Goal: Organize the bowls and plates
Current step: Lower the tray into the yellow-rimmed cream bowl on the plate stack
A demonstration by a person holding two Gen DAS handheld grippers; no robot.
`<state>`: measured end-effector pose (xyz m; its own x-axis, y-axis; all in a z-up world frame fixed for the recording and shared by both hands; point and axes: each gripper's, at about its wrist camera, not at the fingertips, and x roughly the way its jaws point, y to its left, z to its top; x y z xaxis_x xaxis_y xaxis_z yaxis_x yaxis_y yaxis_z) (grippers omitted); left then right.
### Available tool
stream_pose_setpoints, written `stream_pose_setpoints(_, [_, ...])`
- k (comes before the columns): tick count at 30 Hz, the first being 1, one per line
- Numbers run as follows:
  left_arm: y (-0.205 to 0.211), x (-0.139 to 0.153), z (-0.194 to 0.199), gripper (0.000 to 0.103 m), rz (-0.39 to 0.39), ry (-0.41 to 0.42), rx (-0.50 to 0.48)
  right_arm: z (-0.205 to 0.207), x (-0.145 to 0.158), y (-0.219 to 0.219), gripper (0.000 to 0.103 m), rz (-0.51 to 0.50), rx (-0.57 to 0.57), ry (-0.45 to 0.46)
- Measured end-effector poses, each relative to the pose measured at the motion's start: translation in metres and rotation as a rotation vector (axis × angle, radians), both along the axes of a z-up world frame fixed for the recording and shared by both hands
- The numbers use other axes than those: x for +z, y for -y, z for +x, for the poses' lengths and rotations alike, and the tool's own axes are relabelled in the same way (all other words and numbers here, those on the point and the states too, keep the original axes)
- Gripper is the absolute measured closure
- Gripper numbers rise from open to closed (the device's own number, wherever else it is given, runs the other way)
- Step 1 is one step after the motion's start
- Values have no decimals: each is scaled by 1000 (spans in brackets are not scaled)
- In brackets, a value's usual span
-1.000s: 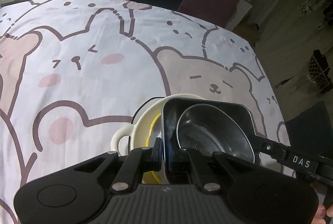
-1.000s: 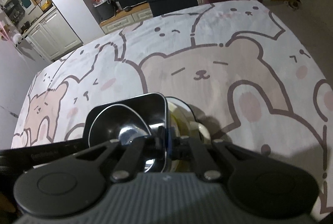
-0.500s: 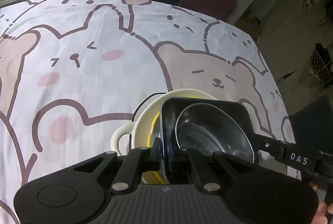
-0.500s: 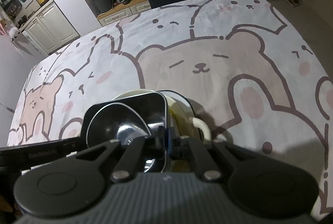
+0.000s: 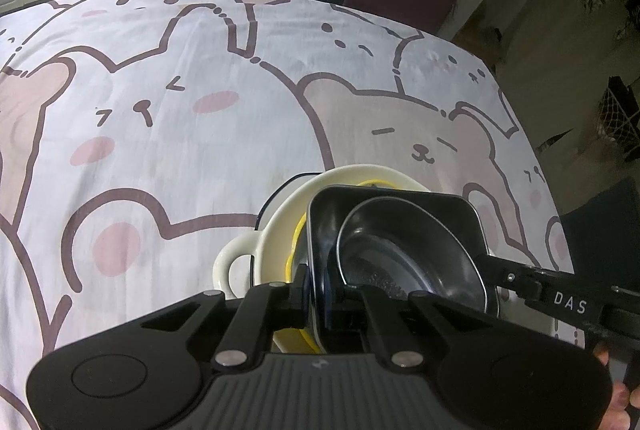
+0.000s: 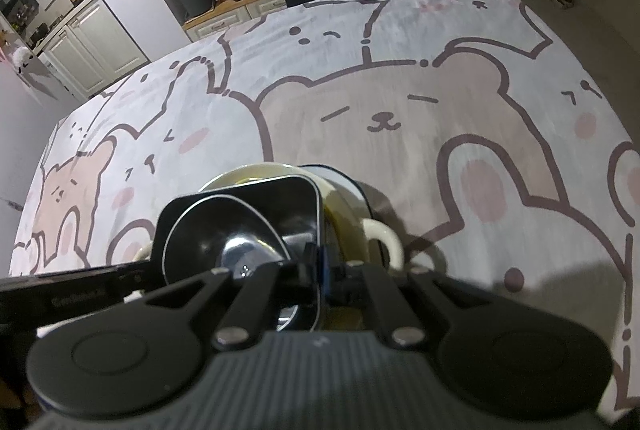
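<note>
With the left gripper [image 5: 316,290] and right gripper [image 6: 320,270] clamped on opposite rims, the black square dish [image 5: 400,214], lower centre, was best lowered level into the cream handled bowl [image 5: 276,226].

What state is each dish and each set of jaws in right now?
black square dish: gripped on opposite rims, above the cream bowl
black round bowl: nested in it
cream bowl: upright on the tablecloth, something yellow inside
left gripper: jaws shut on dish rim
right gripper: same
</note>
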<state>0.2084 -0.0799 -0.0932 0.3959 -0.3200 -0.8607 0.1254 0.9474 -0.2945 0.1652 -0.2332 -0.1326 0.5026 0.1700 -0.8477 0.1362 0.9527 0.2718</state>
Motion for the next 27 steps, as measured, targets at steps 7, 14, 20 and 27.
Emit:
stream_pose_setpoints(7, [1,0,0,97,2,0,-2,0,-1,0,99,0,-1,-2])
stream_pose_setpoints(14, [1,0,0,97,2,1,-1,0,-1,0,99,1,-2,-3])
stream_pose_setpoints(20, [1,0,-1,96,0,4,-3,0,-2,1,99,7,-5,-3])
stream_pose_setpoints(27, [-2,6,-4,93,-1,23,2,-1,-1,1,98,8,-9,3])
